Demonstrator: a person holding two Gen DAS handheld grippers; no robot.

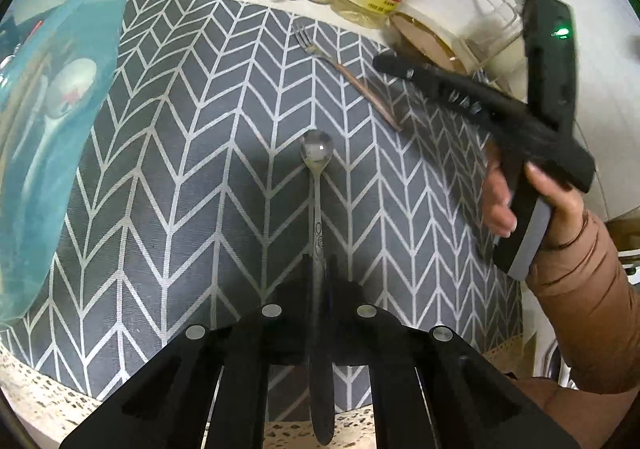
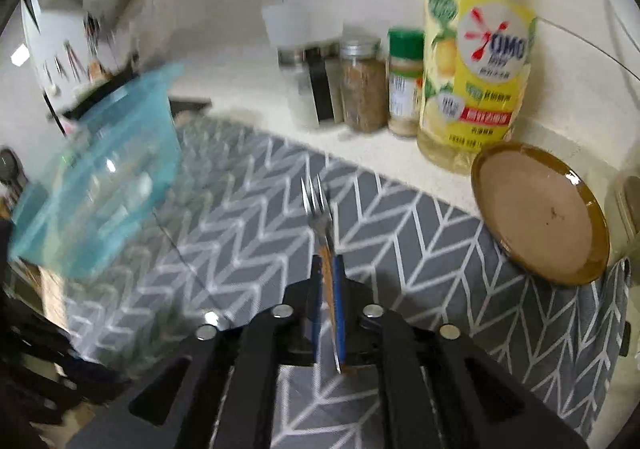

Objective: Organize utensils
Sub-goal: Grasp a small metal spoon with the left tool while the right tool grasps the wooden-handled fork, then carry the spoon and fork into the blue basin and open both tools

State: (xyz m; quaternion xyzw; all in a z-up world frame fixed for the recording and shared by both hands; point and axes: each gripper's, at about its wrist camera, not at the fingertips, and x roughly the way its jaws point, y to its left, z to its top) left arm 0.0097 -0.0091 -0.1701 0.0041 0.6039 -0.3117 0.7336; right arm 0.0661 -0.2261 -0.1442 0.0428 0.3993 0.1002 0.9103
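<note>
Left claw (image 1: 318,269): closed on the handle of a steel spoon (image 1: 317,209), whose bowl is held pointing forward above the grey chevron mat (image 1: 180,169).

Right claw (image 2: 329,269): closed on the wooden handle of a fork (image 2: 319,209), tines pointing forward, over the same mat. In the left wrist view the fork (image 1: 340,69) is seen extending from the right claw (image 1: 390,63) toward the jars.

Blue translucent container (image 2: 100,177): placed at the mat's left side; contents blurred.

Brown plate (image 2: 540,213): leaned at the mat's right edge.

At the table's back: spice jars (image 2: 362,85) and a yellow-labelled bottle (image 2: 476,61), lined up against the wall.
</note>
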